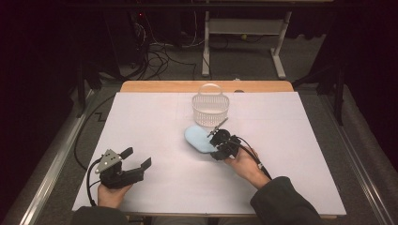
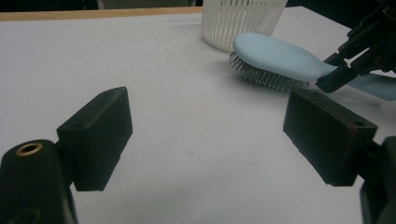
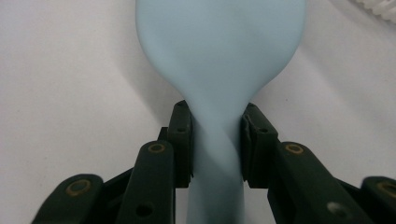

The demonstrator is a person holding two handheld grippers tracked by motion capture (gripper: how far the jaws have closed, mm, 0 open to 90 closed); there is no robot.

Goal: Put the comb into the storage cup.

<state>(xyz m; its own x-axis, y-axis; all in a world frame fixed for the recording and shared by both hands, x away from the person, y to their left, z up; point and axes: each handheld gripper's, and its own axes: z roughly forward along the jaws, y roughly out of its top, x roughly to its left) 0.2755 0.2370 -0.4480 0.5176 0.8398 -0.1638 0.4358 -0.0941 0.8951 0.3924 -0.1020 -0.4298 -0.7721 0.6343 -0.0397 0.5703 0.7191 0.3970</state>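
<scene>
The grasp step is judged complete: the right gripper (image 1: 217,144) is clamped on the handle of the hairbrush (image 1: 198,138), whose head lies just ahead, bristles down, near the basket (image 1: 210,108); a lift is called for next, while the left gripper (image 1: 139,159) is held apart and empty.

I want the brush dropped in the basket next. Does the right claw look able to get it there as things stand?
Probably yes. The right claw is shut on the light blue hairbrush at its handle, and the white basket stands open-topped just beyond the brush head, with nothing between them.
</scene>
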